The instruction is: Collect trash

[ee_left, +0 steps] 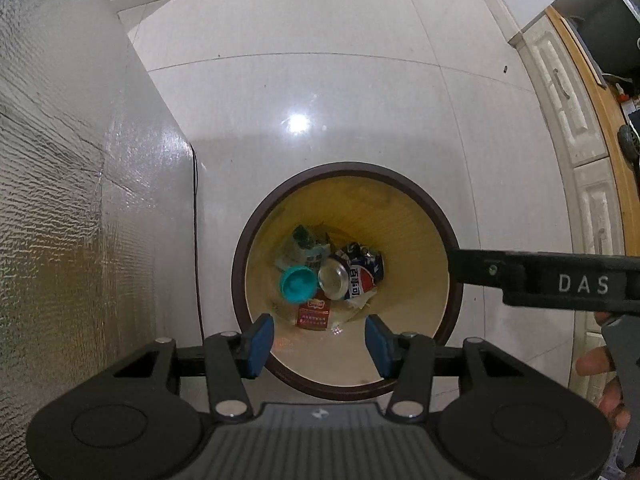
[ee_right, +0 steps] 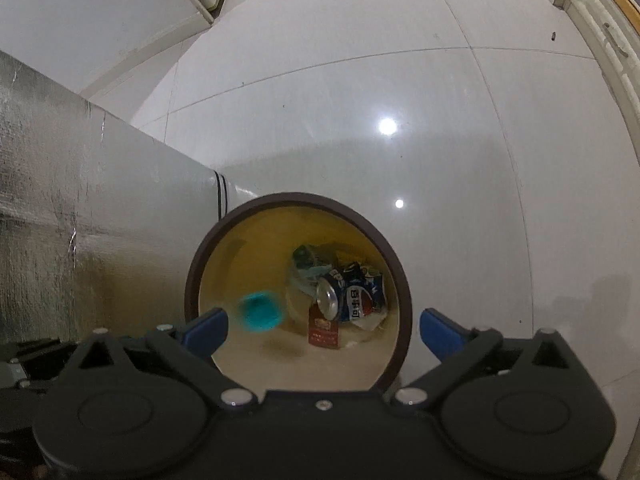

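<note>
We're over the bin (ee_left: 450, 216) with both grippers pointing down into it. Already on its bottom: teal lid (ee_left: 297, 284), crushed Pepsi can (ee_left: 362, 276), red carton (ee_left: 313, 315), and a crumpled greenish wrapper (ee_left: 306, 242) behind them.

The lid reads sharp in the left wrist view but smeared in the right wrist view (ee_right: 260, 312), so we judge it was just dropped and may not have settled.

Right gripper (ee_right: 324, 330): fingers wide apart, nothing between them. Left gripper (ee_left: 320, 344): fingers apart with a narrower gap, also empty; through the gap we only see the bin floor.

Progress: at least 4 items are binned and neither gripper holds anything. The white tile floor (ee_left: 340, 92) around the bin shows no loose trash in either view; only a small dark speck (ee_left: 505, 68) near the cabinets (ee_left: 560, 92), too small to identify. What remains elsewhere we can't tell.
</note>
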A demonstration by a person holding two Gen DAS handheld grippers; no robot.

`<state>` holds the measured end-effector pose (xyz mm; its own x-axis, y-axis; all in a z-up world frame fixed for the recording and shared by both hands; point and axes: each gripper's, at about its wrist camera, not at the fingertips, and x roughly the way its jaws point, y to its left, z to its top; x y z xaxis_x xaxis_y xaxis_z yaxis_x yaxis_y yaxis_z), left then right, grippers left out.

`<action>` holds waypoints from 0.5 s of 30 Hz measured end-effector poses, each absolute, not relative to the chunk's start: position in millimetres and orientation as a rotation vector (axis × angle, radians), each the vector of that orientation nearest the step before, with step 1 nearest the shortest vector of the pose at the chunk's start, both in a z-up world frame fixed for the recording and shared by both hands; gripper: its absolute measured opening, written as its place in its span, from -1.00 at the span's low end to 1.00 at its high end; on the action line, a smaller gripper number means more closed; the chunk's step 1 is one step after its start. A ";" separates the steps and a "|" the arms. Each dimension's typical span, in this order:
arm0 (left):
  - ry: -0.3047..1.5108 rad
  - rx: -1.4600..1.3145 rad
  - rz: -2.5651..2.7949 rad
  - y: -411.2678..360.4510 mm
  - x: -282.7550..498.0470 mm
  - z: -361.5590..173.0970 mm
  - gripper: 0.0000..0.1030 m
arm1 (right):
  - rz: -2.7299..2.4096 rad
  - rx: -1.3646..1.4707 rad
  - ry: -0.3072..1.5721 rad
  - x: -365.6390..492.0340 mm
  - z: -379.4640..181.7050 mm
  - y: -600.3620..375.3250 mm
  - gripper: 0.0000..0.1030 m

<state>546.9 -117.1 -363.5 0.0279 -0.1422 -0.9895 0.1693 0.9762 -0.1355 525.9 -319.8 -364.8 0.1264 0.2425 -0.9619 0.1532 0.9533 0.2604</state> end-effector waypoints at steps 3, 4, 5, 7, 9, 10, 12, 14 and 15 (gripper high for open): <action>1.530 0.035 -0.235 -117.9 546.9 -364.2 0.21 | 0.083 0.300 1.467 524.4 -366.2 -317.2 1.00; 1.533 0.042 -0.233 -117.7 547.0 -365.1 0.25 | 0.089 0.285 1.470 524.4 -366.1 -316.7 1.00; 1.541 0.051 -0.228 -117.8 546.6 -365.6 0.28 | 0.093 0.269 1.472 523.8 -365.6 -315.7 1.00; 1.554 0.061 -0.217 -117.0 544.9 -366.8 0.35 | 0.103 0.246 1.480 522.9 -365.3 -314.4 1.00; 1.563 0.070 -0.204 -115.6 543.5 -367.1 0.42 | 0.108 0.233 1.486 521.5 -364.4 -314.4 1.00; 1.565 0.074 -0.198 -114.6 542.8 -366.8 0.45 | 0.112 0.227 1.488 521.0 -364.1 -314.4 1.00; 1.566 0.074 -0.188 -111.2 541.6 -365.7 0.51 | 0.120 0.215 1.489 519.8 -362.2 -314.7 1.00; 1.566 0.071 -0.175 -108.0 540.6 -363.7 0.63 | 0.124 0.204 1.487 517.8 -359.0 -316.3 1.00; 1.564 0.070 -0.169 -106.7 539.9 -362.3 0.64 | 0.125 0.199 1.485 516.9 -357.3 -316.8 1.00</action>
<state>539.9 -106.7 -362.3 -0.0020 -0.0629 -0.9980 0.1516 0.9865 -0.0624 516.9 -316.8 -357.3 0.0837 0.2048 -0.9752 0.0391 0.9772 0.2086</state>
